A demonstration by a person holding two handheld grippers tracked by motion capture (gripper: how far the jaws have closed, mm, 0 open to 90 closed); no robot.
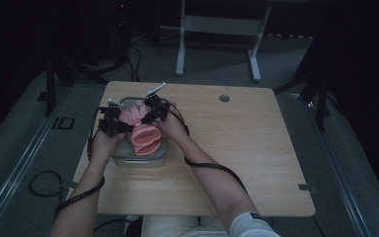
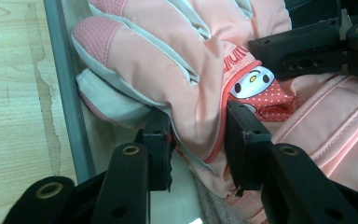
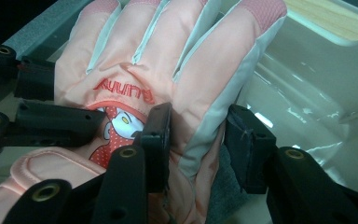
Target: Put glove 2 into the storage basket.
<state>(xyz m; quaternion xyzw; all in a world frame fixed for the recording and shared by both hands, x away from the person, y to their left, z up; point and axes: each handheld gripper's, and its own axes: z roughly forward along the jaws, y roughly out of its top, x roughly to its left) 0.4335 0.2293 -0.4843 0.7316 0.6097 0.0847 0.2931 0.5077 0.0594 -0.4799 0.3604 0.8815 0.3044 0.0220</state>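
Over the wooden tabletop (image 1: 237, 143), both tools hold a padded pink-and-white ski glove (image 1: 139, 129) above a clear plastic tub (image 1: 140, 159). Along the left tool (image 2: 196, 140), jaws clamp the glove's thumb-side edge. Along the right tool (image 3: 198, 144), jaws pinch the opposite edge. Lowering well probably means keeping both grips level, then releasing together.
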